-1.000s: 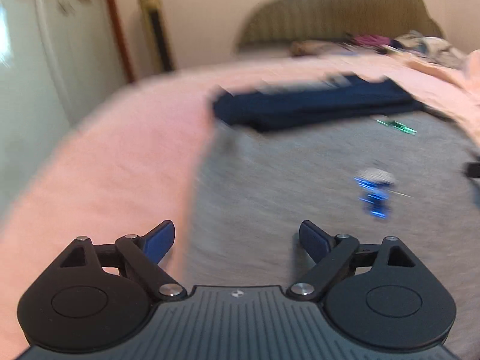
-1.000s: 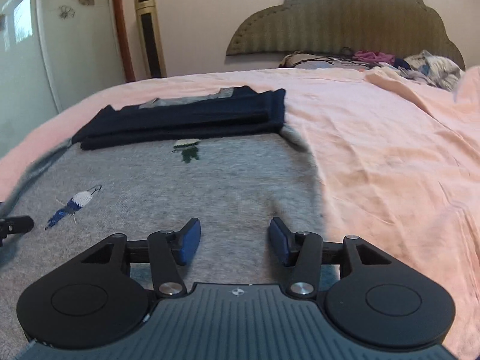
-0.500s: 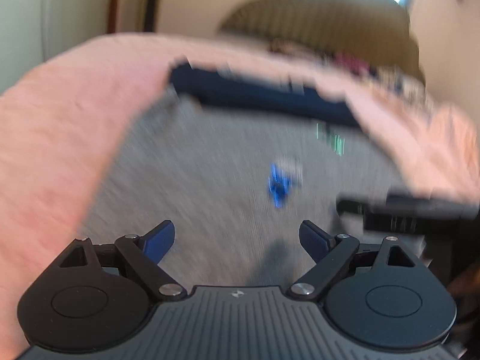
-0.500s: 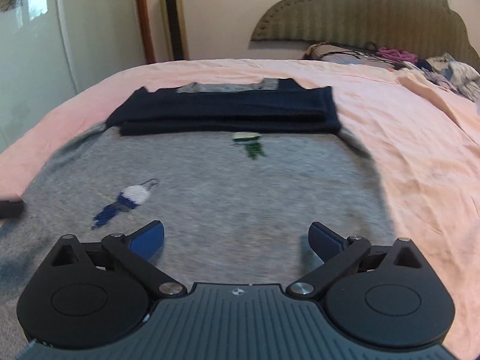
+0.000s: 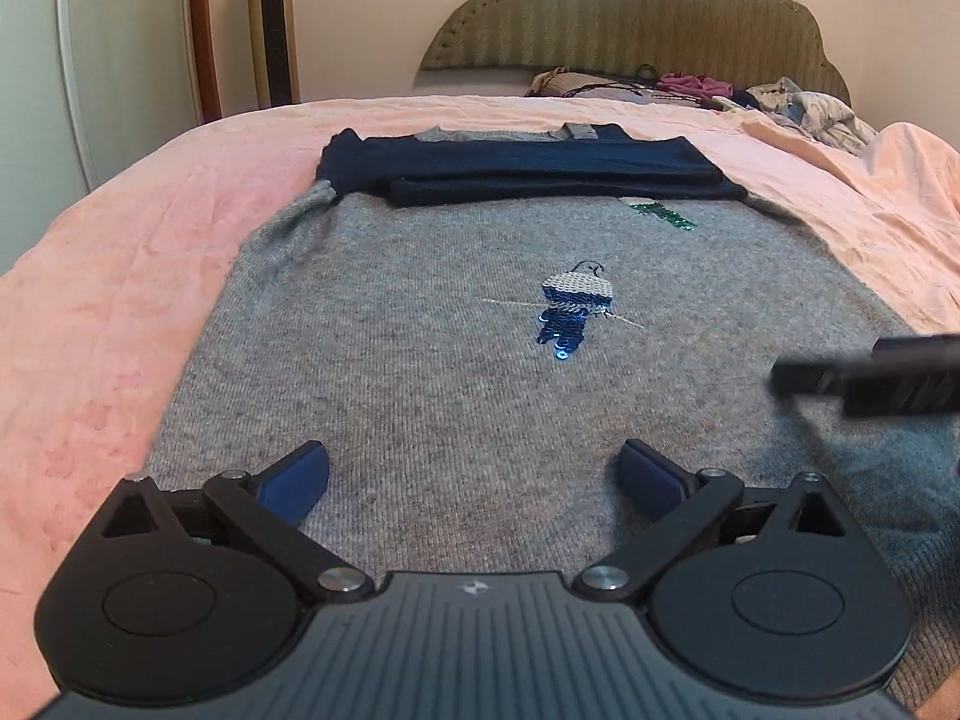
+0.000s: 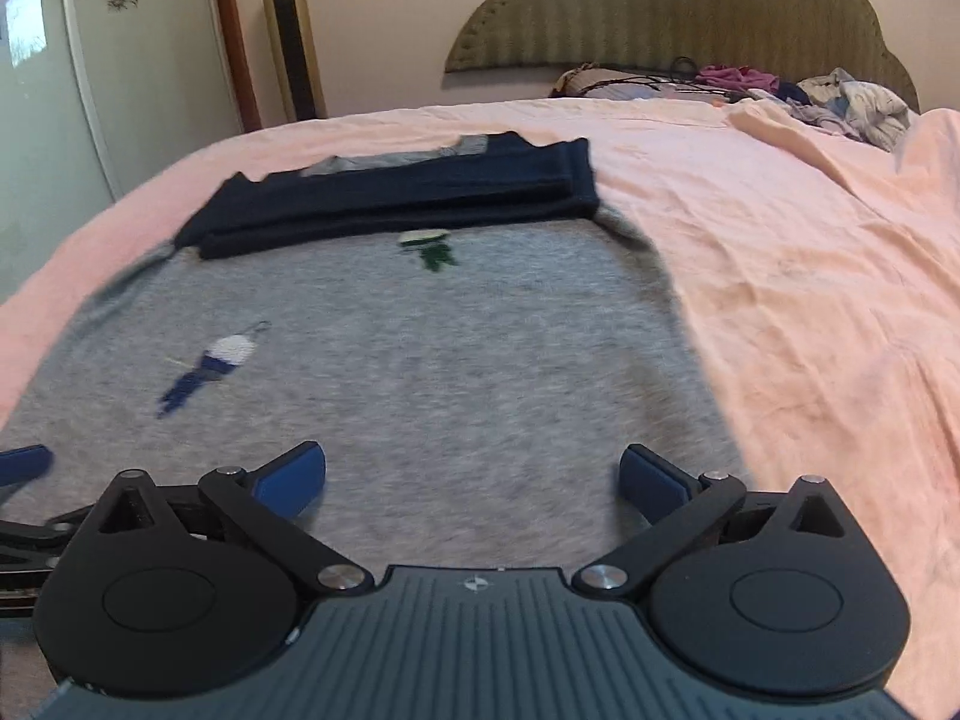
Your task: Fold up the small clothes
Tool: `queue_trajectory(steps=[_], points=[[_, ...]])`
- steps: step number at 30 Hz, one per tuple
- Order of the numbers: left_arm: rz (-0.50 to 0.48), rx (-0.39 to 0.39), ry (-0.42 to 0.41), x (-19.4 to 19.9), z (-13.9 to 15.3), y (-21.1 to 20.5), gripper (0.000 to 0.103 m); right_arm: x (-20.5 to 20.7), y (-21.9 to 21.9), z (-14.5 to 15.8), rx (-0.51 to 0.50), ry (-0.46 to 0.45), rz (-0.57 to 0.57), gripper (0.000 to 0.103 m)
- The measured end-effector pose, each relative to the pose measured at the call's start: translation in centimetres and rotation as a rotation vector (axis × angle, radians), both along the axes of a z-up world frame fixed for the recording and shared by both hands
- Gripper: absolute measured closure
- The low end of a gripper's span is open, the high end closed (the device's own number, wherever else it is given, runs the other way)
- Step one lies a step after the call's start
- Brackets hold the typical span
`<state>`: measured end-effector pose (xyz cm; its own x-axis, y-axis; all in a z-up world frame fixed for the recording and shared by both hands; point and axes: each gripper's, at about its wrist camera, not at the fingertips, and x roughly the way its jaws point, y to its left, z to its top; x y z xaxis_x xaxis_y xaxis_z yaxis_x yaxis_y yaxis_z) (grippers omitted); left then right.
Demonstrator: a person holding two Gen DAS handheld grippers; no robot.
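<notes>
A small grey sweater lies flat on the pink bed sheet, with a blue sequin figure and a green one on it. Its dark navy sleeves are folded across the far end. My left gripper is open and empty, low over the sweater's near hem. My right gripper is open and empty over the near right part of the sweater. The right gripper's body shows blurred at the right edge of the left wrist view. The left gripper's finger shows at the left edge of the right wrist view.
The pink sheet covers the bed on both sides of the sweater. A pile of clothes lies by the padded headboard. A tower fan and a white wardrobe stand at the left.
My right gripper has opened wide and moved left over the sweater. My left gripper has swung right and steadied, centred on the near hem. Both stay empty.
</notes>
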<state>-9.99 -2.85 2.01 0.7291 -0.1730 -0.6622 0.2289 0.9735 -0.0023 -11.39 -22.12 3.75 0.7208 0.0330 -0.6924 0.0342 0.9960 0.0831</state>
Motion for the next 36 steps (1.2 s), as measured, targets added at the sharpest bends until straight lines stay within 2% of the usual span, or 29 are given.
queue_trajectory(steps=[1, 2, 4, 9, 13, 16, 18, 20, 22, 23, 25, 26, 27, 29, 32, 33, 34, 35, 36], points=[[-0.001, -0.001, 0.000, 0.1, -0.1, 0.0, 0.000, 0.0, 0.7, -0.6, -0.053, 0.009, 0.008, 0.000], [-0.001, -0.002, 0.000, 0.0, 0.0, 0.1, 0.000, -0.4, 1.1, -0.8, -0.093, -0.028, 0.026, 0.000], [-0.001, -0.002, 0.000, 0.0, 0.0, 0.0, 0.000, -0.4, 0.4, -0.8, -0.061, -0.021, 0.023, 0.000], [-0.001, 0.001, 0.000, -0.1, 0.1, 0.1, 0.000, -1.1, -1.7, -0.7, -0.068, -0.018, -0.011, 0.000], [0.005, 0.013, 0.000, -0.3, 0.2, 0.0, 0.000, -2.3, -1.1, 0.1, -0.051, -0.019, -0.046, 0.000], [0.015, 0.047, -0.007, -1.4, 0.4, 0.0, 0.000, -3.4, 0.4, -0.2, -0.069, -0.007, 0.024, 0.000], [-0.005, 0.051, -0.031, -2.3, 0.2, 0.5, 0.000, -4.4, 0.5, -0.8, -0.109, -0.045, 0.071, 0.000], [-0.008, 0.038, -0.025, -2.9, 0.4, 1.5, 0.000, -4.5, -1.1, -0.7, -0.051, -0.037, 0.060, 0.000], [-0.013, 0.012, -0.020, -3.6, 1.0, 2.8, 0.000, -4.6, -2.0, -0.3, -0.061, -0.020, 0.031, 0.000], [-0.002, -0.002, -0.028, -4.1, 1.3, 3.6, 0.000, -5.0, -2.6, 0.3, -0.025, -0.009, 0.030, 0.000], [0.042, -0.041, -0.022, -4.9, 1.6, 5.0, 0.000, -6.4, -4.1, 1.5, 0.086, -0.041, 0.044, 0.000], [0.041, -0.075, -0.012, -5.2, 1.7, 5.4, 0.000, -7.0, -4.4, 1.9, 0.100, -0.056, 0.039, 0.000], [0.031, -0.096, -0.001, -5.4, 1.8, 5.4, 0.000, -7.4, -4.2, 2.3, 0.085, -0.060, 0.036, 0.000], [-0.029, -0.091, -0.002, -6.0, 2.0, 4.3, 0.000, -7.7, -3.3, 2.6, 0.064, -0.056, 0.066, 0.000], [-0.151, -0.013, 0.007, -6.9, 1.2, 1.5, 0.000, -7.5, -0.7, 2.1, 0.068, -0.027, 0.152, 0.000], [-0.175, 0.025, 0.023, -7.1, 0.5, 0.8, 0.000, -7.5, 0.4, 1.7, 0.042, -0.015, 0.182, 0.000], [-0.194, 0.043, -0.011, -7.6, 0.4, 0.8, 0.000, -7.6, 1.4, 1.1, 0.009, 0.005, 0.211, 0.000], [-0.213, 0.041, -0.003, -7.7, 0.4, 1.0, 0.000, -7.6, 2.2, 0.3, -0.047, 0.040, 0.233, 0.000], [-0.218, 0.028, 0.017, -7.6, 0.6, 1.6, 0.000, -8.4, 2.3, 0.1, -0.085, -0.007, 0.263, 0.000]])
